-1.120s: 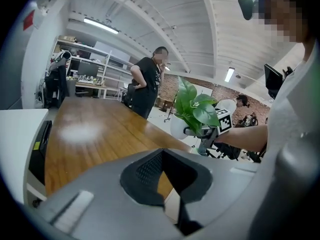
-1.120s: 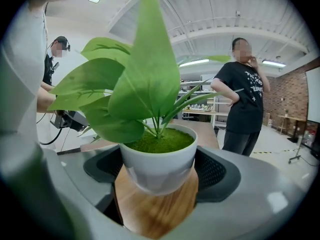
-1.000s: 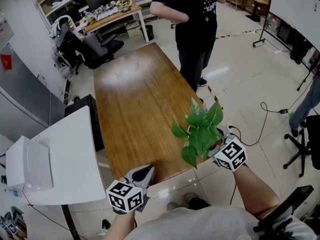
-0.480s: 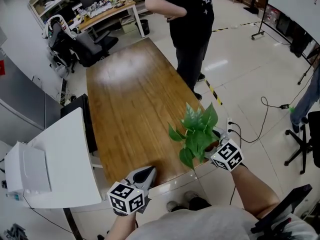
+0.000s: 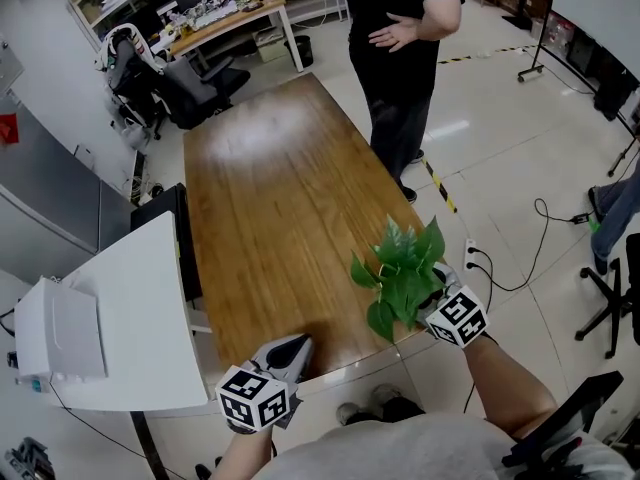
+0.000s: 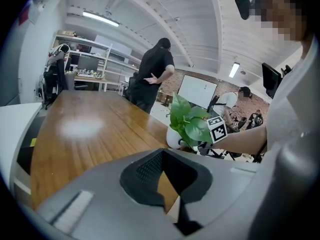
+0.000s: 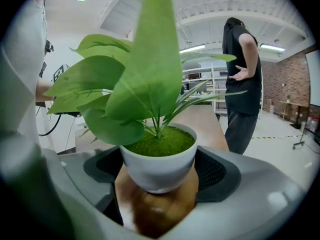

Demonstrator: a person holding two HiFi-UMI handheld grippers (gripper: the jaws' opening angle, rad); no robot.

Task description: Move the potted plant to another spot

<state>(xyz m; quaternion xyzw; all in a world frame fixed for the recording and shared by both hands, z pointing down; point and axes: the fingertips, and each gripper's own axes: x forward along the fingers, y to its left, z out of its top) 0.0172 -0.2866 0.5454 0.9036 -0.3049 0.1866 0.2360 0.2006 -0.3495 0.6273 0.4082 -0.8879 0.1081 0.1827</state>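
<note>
While the right gripper (image 7: 160, 180) is clamping the potted plant (image 5: 402, 268) by its white pot, at the wooden surface's (image 5: 270, 198) near right edge, left gripper (image 5: 292, 348) hovering nearby, jaws together, empty, person (image 5: 405, 38) standing beyond.

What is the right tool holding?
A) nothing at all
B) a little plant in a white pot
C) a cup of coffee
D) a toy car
B: the right tool has its two jaws pressed against both sides of the potted plant, a white pot with green leaves.
</note>
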